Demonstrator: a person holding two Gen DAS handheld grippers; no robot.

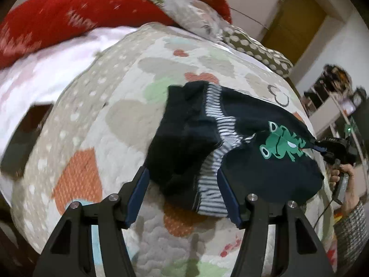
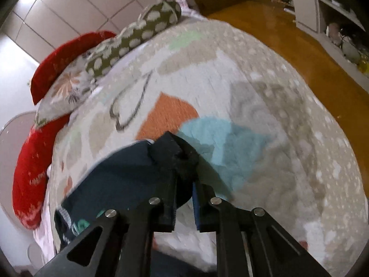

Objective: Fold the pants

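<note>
Small dark navy pants [image 1: 242, 138] with a striped waistband and a green frog print lie crumpled on a patterned quilt [image 1: 103, 115]. My left gripper [image 1: 182, 173] is open, its jaws spread wide on either side of the near part of the pants and the striped band. My right gripper [image 2: 182, 152] is shut on an edge of the pants [image 2: 120, 180], which hang off to the left of it. The right gripper also shows in the left wrist view [image 1: 322, 149], pinching the pants' right edge beside the frog.
Red pillows [image 1: 69, 16] and a dotted olive cushion [image 1: 253, 46] lie at the bed's far end. A wooden floor [image 2: 299, 46] and shelves [image 2: 334, 11] lie past the bed's right edge. A dark flat object [image 1: 25, 136] lies at the left.
</note>
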